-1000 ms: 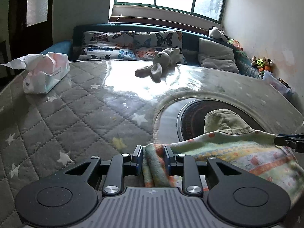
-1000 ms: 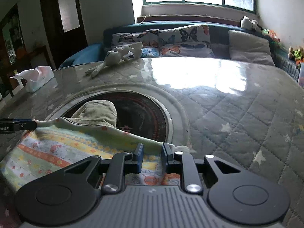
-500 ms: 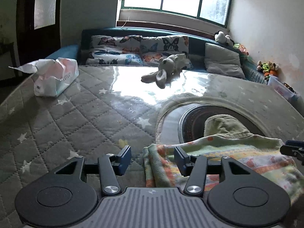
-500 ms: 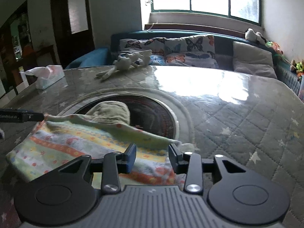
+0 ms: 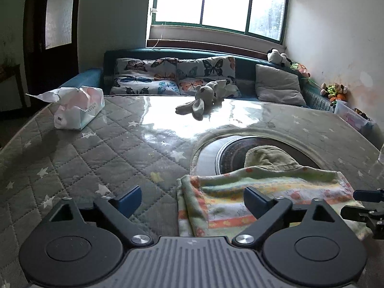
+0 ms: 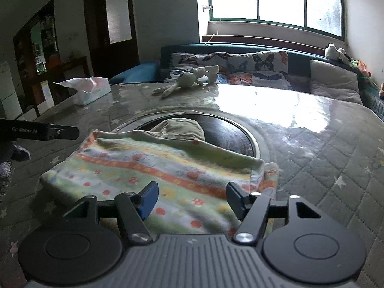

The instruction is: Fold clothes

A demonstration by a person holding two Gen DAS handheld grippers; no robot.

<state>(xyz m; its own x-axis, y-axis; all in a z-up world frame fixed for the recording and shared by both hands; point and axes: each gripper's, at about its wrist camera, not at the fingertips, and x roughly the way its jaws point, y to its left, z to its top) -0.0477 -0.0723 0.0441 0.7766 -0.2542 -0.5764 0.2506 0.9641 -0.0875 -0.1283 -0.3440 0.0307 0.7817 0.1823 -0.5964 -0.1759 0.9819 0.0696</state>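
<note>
Released since the earlier frame, the striped cloth (image 5: pixel 264 199) is no longer pinched: both sets of jaws have just been opening. It lies folded on the quilted table (image 5: pixel 96 153), partly over a green garment (image 6: pixel 180 129). The left gripper (image 5: pixel 192 198) and right gripper (image 6: pixel 192 198) are held spread, touching nothing.

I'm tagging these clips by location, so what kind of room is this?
Probably a home living room: a sofa with butterfly cushions runs under a window, soft toys sit in the corner, and a striped cloth lies on a quilt-covered table.
</note>
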